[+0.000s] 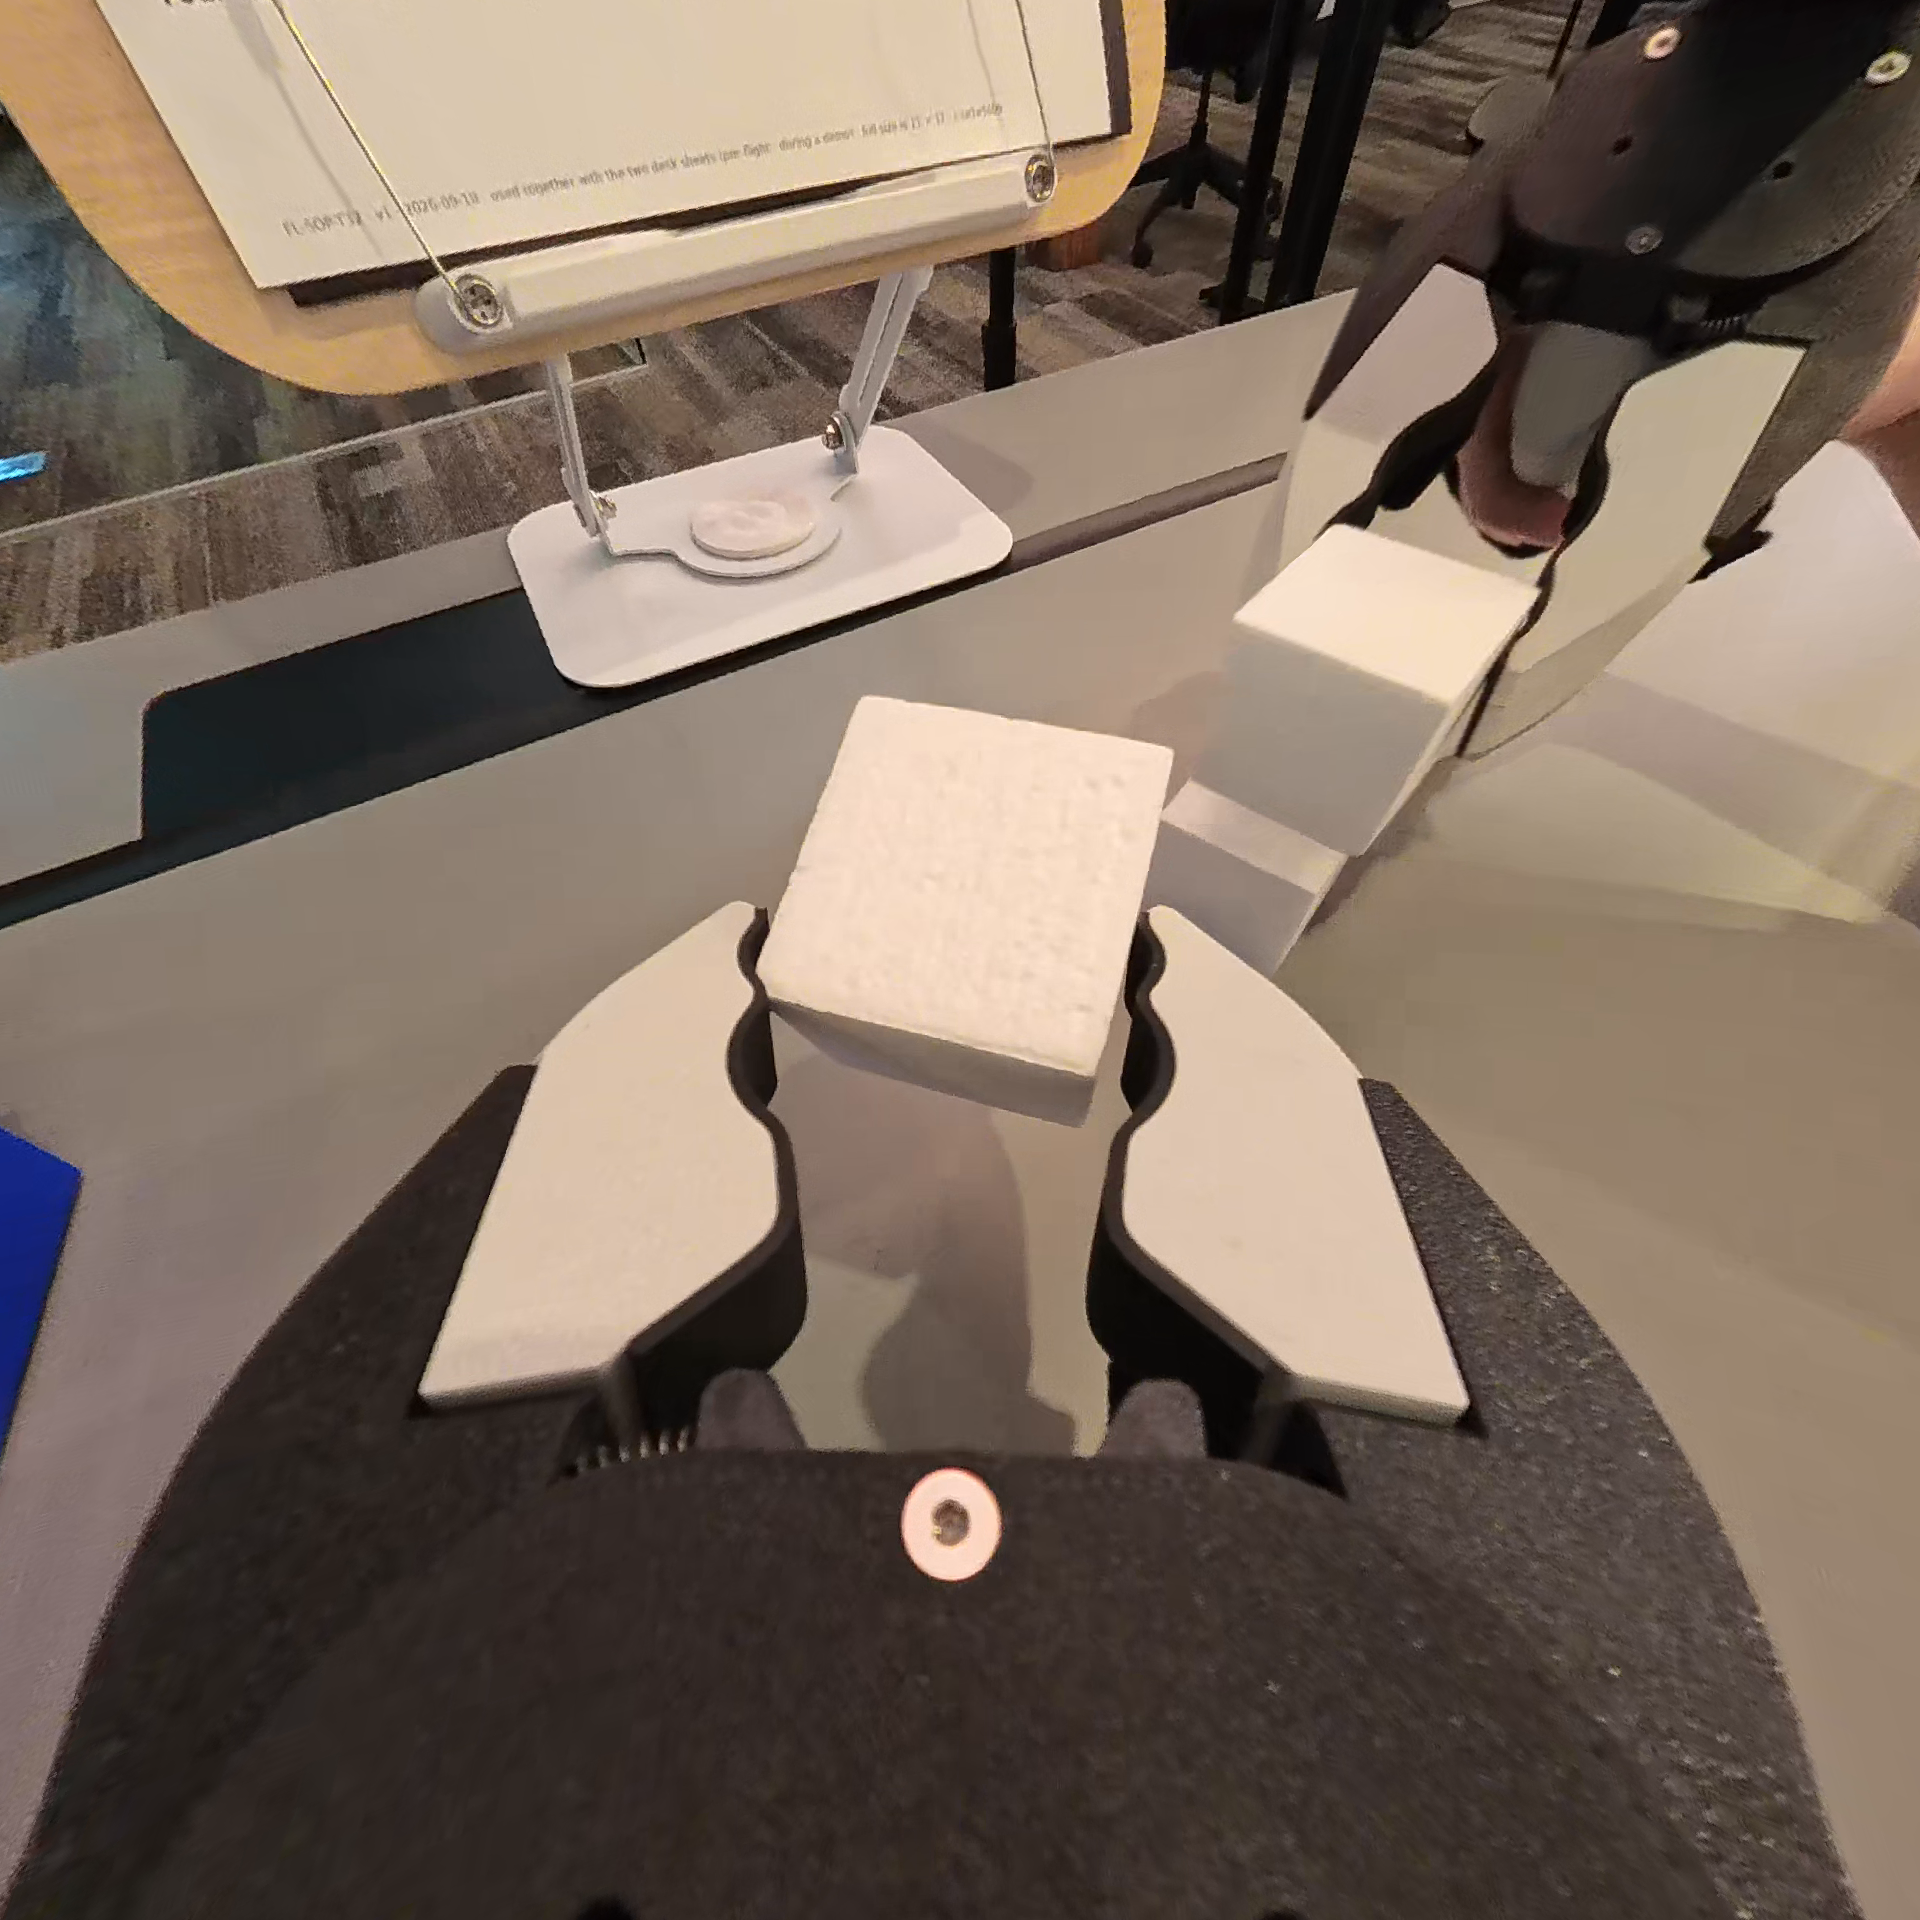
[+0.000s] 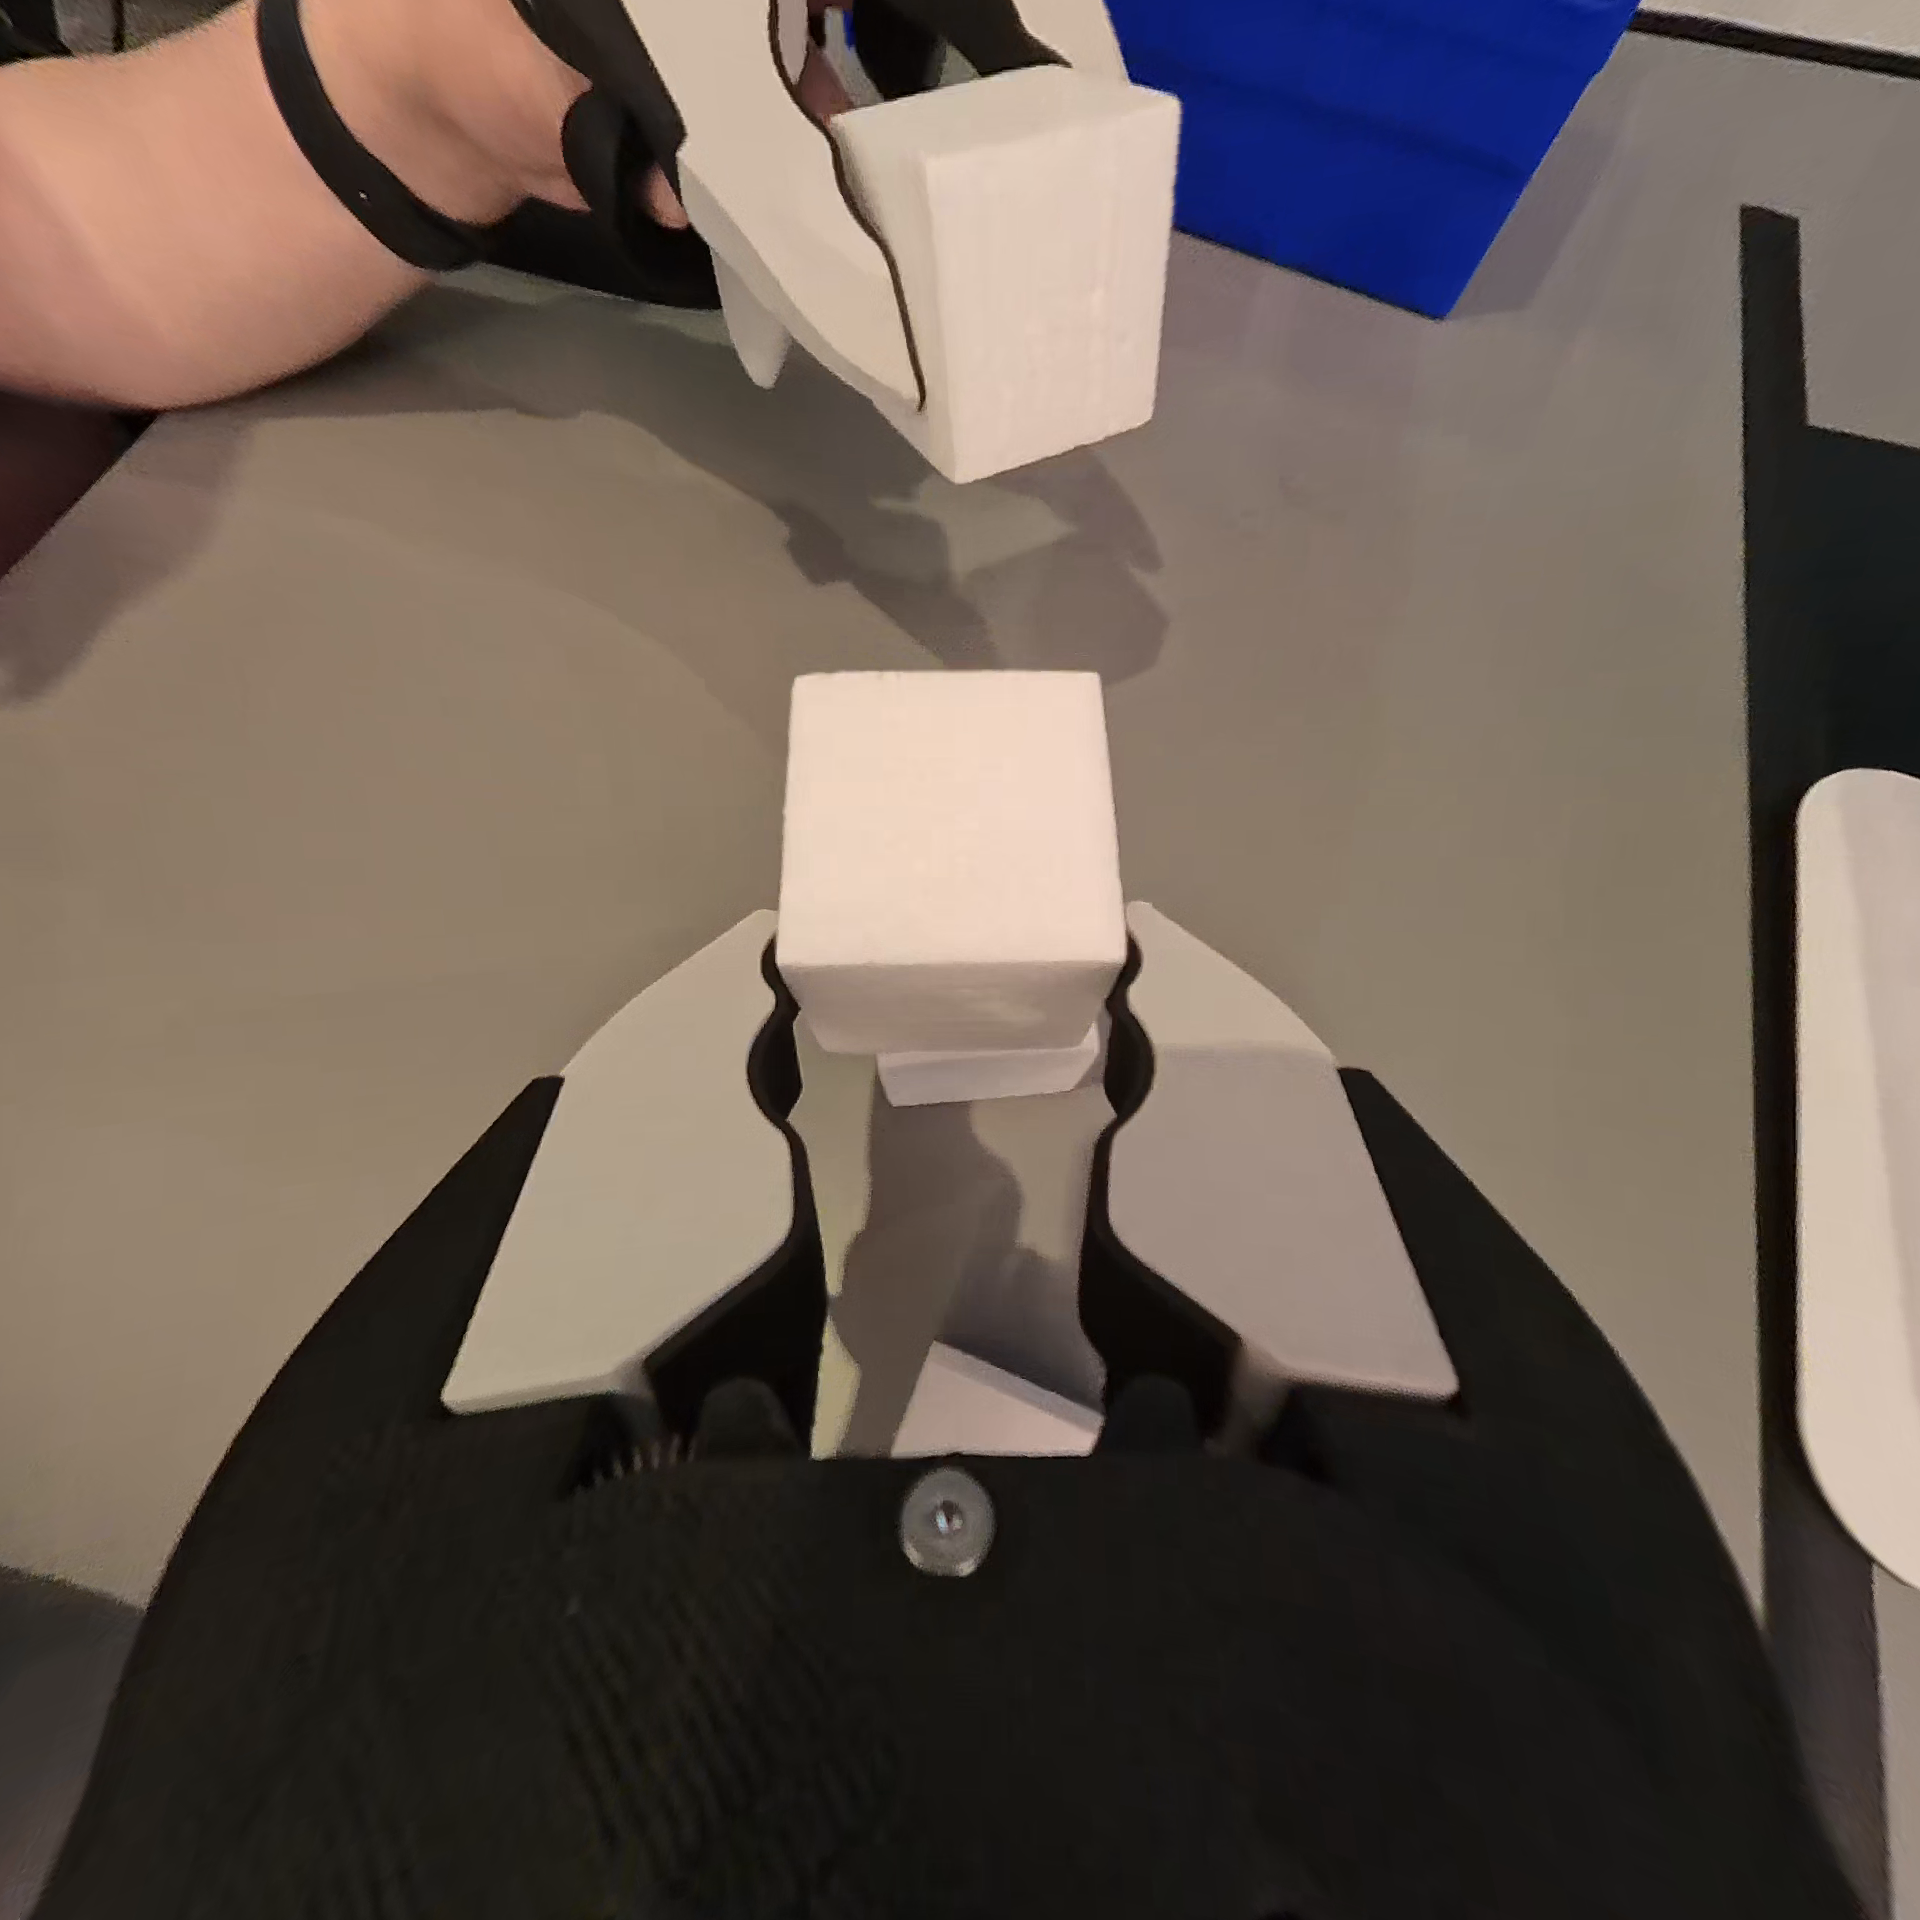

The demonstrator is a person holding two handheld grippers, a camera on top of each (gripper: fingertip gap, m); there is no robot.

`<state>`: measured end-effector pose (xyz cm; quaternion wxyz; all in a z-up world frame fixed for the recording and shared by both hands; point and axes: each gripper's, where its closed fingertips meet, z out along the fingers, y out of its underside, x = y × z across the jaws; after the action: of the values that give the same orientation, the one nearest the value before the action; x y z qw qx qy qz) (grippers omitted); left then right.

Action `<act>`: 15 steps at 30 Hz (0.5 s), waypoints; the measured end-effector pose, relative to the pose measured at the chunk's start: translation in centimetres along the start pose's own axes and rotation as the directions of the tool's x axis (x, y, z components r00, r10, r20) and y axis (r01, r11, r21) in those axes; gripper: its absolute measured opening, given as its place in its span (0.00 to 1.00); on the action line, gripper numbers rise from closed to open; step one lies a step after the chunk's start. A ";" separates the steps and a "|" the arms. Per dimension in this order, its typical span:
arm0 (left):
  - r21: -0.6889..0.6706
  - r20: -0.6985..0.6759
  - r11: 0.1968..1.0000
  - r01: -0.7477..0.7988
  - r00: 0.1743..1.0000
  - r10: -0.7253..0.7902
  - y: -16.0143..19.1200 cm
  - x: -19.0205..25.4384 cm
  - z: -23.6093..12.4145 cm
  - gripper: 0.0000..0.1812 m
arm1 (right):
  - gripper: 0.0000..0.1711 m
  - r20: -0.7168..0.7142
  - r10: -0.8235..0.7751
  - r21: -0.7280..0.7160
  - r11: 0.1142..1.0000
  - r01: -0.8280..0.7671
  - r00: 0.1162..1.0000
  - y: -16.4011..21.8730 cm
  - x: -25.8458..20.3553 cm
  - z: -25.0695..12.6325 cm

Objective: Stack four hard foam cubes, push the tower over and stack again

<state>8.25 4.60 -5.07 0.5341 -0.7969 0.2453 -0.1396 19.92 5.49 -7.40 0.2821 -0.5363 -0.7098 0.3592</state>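
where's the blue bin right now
In the right wrist view, the blue plastic bin sits on the grey table at top right, behind the left gripper's cube.

My work surface is a grey table (image 2: 416, 831). A white stand base (image 1: 758, 582) sits on it upper centre of my left view. A blue bin (image 2: 1351, 156) rests at upper right of my right view.

Grey table (image 1: 312, 1039) before patterned carpet (image 1: 312, 457) and office chairs (image 1: 1195, 156).

Right gripper (image 2: 951, 961) jaws clamp a white foam cube (image 2: 940, 831) atop another cube (image 2: 987, 1075); left gripper (image 2: 831, 177) grips a third cube (image 2: 1023, 281)
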 end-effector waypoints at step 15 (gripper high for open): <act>0.080 -0.066 0.996 0.031 0.998 -0.025 -1.4 1.4 0.0 0.36 | 0.49 -0.098 0.029 0.056 0.998 -0.024 0.995 1.2 0.6 -2.3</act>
<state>9.74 4.29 -3.86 0.5556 -0.7732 0.2453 -0.1826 22.20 6.69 -7.00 0.3266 -0.5548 -0.6777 0.3554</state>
